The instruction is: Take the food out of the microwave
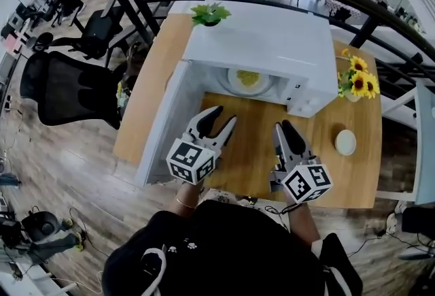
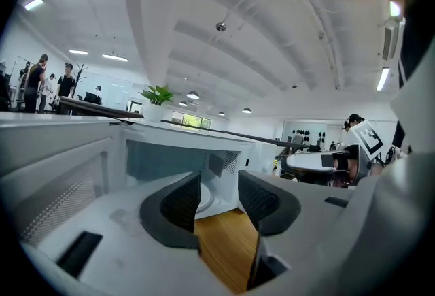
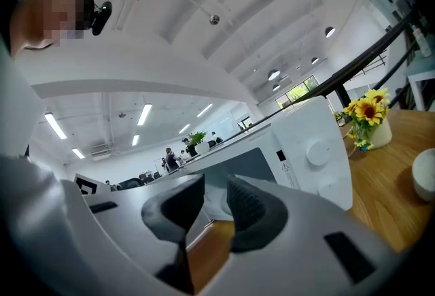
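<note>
The white microwave [image 1: 272,36] stands on the wooden table [image 1: 353,172] with its door [image 1: 163,124] swung open to the left. Inside on the turntable is a plate of yellow food [image 1: 248,79]. My left gripper [image 1: 221,119] hovers over the table in front of the cavity, open and empty. My right gripper [image 1: 283,127] is beside it, below the control panel, its jaws a narrow gap apart with nothing between them. From the left gripper [image 2: 219,182] I see into the microwave cavity [image 2: 163,158]; the food is hidden there. The right gripper [image 3: 216,186] faces the microwave's front [image 3: 306,152].
A vase of sunflowers [image 1: 359,82] stands right of the microwave and a small white bowl [image 1: 345,142] lies on the table near it. A potted plant [image 1: 209,13] sits behind the microwave. Black office chairs [image 1: 68,90] stand left of the table. A dark railing [image 1: 367,9] arcs behind.
</note>
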{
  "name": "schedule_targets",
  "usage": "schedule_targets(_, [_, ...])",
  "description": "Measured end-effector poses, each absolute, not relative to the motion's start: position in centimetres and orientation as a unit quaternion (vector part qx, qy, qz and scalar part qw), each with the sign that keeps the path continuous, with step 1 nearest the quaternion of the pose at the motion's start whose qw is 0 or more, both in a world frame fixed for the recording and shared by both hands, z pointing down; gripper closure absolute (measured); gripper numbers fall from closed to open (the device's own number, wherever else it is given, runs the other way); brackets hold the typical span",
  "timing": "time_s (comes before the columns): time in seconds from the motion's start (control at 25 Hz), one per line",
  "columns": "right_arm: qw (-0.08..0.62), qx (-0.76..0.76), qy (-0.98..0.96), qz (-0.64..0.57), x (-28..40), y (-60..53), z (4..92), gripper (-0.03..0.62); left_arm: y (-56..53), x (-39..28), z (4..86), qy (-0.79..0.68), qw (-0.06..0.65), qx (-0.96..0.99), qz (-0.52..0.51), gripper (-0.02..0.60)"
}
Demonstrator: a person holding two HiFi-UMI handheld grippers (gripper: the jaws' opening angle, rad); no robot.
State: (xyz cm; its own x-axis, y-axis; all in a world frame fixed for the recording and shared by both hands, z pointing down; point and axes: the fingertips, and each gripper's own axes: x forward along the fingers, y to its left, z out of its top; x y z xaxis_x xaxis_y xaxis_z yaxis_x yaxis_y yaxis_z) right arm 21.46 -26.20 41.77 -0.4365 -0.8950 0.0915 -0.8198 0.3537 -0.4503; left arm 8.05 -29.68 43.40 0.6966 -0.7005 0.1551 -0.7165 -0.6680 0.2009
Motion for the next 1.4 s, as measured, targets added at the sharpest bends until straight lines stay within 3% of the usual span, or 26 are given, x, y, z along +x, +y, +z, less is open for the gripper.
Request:
schedule_targets(1.16, [0.013,-0.593,0.735,-0.327,20.3,-39.5,53.0,0.485,-42.9,8.6,54.7,-0.431,0.244,0.865,0.080,0.410])
schedule_targets(1.4, [0.009,-0.612,0.712,-0.344,20.5,-41.5,54.6,0.470,-44.1,8.9,55.9,-0.441,0.240,0.860,0.094,0.410])
